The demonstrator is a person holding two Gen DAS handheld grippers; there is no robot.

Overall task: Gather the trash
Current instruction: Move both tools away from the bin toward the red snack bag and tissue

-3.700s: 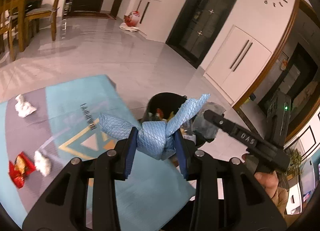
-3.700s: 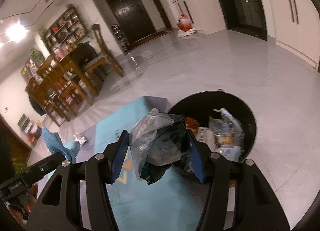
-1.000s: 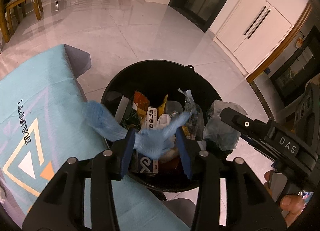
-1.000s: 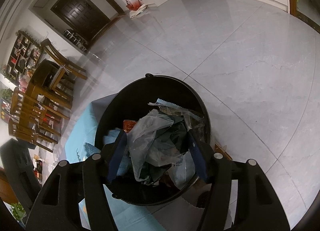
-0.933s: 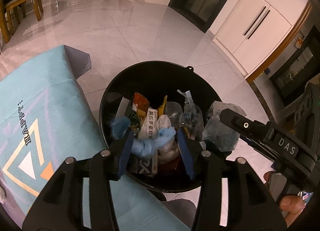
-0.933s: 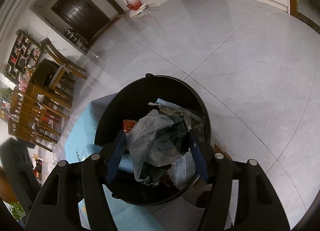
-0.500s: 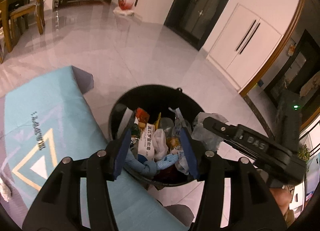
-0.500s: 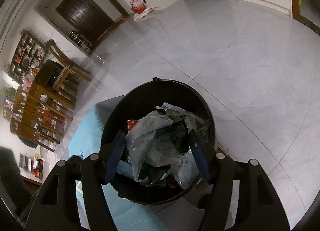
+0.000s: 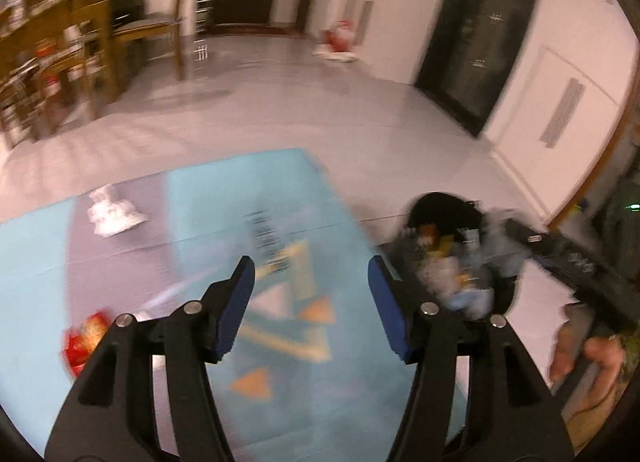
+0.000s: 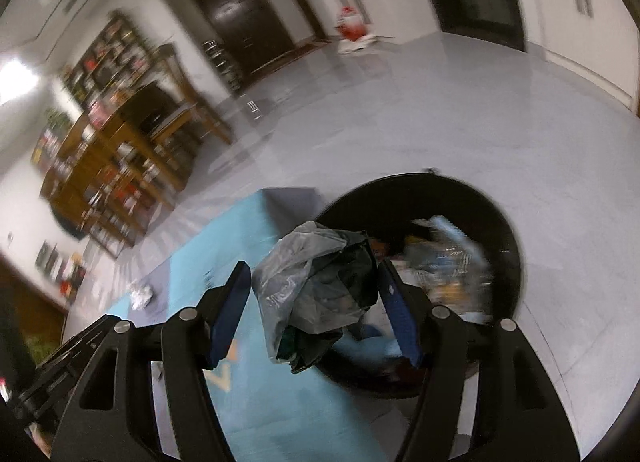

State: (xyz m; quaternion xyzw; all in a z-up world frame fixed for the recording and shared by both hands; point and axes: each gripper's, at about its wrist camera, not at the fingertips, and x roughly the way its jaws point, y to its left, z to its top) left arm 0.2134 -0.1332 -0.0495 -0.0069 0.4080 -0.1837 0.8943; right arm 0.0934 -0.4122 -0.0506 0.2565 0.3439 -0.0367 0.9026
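Note:
My left gripper (image 9: 311, 304) is open and empty above the teal mat (image 9: 224, 198). A white crumpled tissue (image 9: 112, 214) lies on the mat at far left, and a red snack wrapper (image 9: 82, 342) at near left. The black trash bin (image 9: 444, 206) full of trash stands to the right; it also shows in the right wrist view (image 10: 480, 218). My right gripper (image 10: 314, 310) holds a grey and dark plastic bag (image 10: 316, 294) between its fingers at the bin's left rim. The view is blurred.
A wooden table and chairs (image 9: 60, 54) stand at the far left on the grey tile floor (image 9: 320, 102). A red and white bag (image 9: 340, 42) sits by the far wall. The right gripper's body (image 9: 572, 262) reaches in at right.
My left gripper let the blue cloth fall into the bin, opened wide and swung left over the mat. My right gripper lifted and tilted, the plastic bag still in it.

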